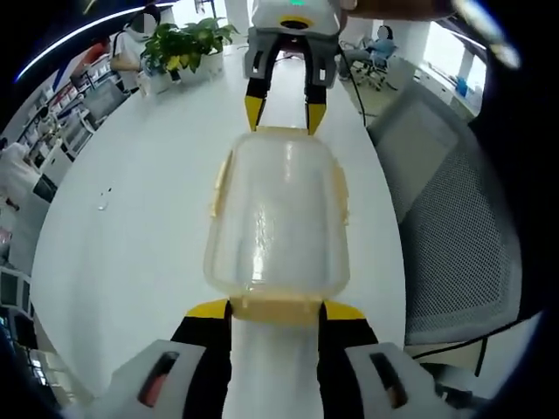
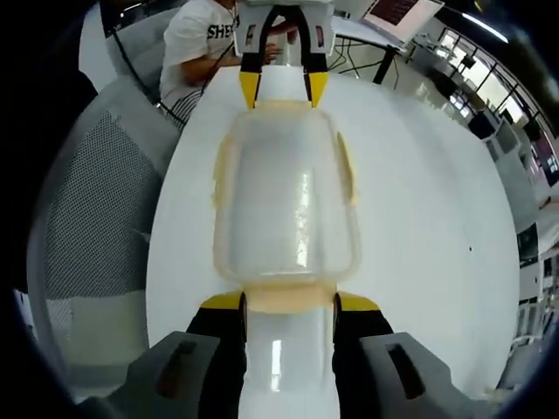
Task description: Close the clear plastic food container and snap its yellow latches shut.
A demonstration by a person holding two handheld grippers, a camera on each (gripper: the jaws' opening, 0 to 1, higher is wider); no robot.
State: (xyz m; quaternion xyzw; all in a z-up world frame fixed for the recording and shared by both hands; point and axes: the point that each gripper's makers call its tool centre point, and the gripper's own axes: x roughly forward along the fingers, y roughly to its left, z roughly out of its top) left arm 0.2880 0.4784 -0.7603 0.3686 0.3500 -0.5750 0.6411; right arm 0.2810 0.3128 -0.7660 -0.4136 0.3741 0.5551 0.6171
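On white table, clear container, long axis between both grippers

We can read one piece of text: dark capital letters "SHE" on the chest of a white T-shirt worn by a person seated at the far end of the desk in the right gripper view; the rest of the word is cut off behind the tool that comes in from the top. A screen at the upper edge of that view shows reddish marks, too small for us to read. In the left gripper view we find no lettering that we can make out.
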